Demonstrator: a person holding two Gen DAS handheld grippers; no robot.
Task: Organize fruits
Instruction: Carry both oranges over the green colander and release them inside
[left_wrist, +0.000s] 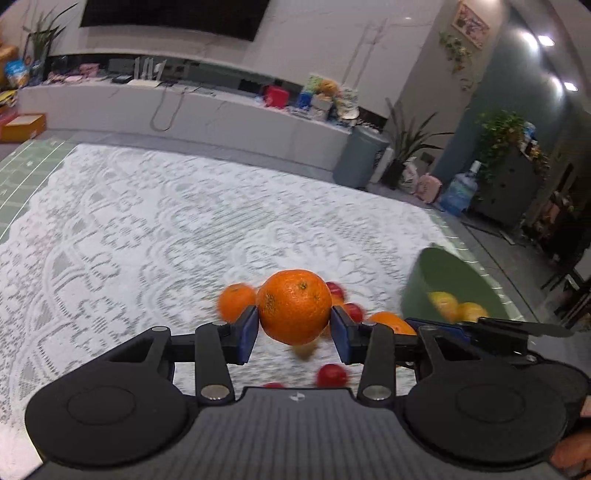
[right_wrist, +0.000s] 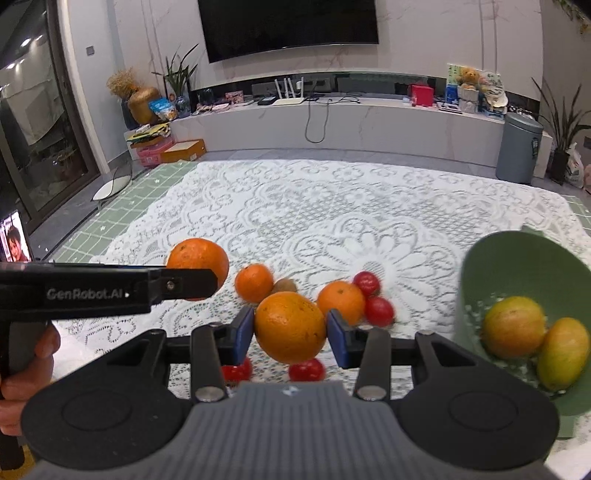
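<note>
My left gripper (left_wrist: 294, 325) is shut on an orange (left_wrist: 294, 306) and holds it above the lace cloth; it also shows from the side in the right wrist view (right_wrist: 207, 282) with that orange (right_wrist: 197, 258). My right gripper (right_wrist: 290, 332) is shut on another orange (right_wrist: 290, 326), also lifted. Below lie two more oranges (right_wrist: 254, 282) (right_wrist: 340, 302), a kiwi (right_wrist: 285, 285) and several red tomatoes (right_wrist: 379, 311). A green bowl (right_wrist: 476, 280) at the right holds two yellow-green mangoes (right_wrist: 514, 326) (right_wrist: 563, 352); it also shows in the left wrist view (left_wrist: 443, 273).
The white lace cloth (right_wrist: 332, 206) covers a green mat (right_wrist: 122, 218) on the table. Its far and right edges drop to the floor. A TV bench (right_wrist: 369, 122) and a grey bin (right_wrist: 519, 147) stand beyond.
</note>
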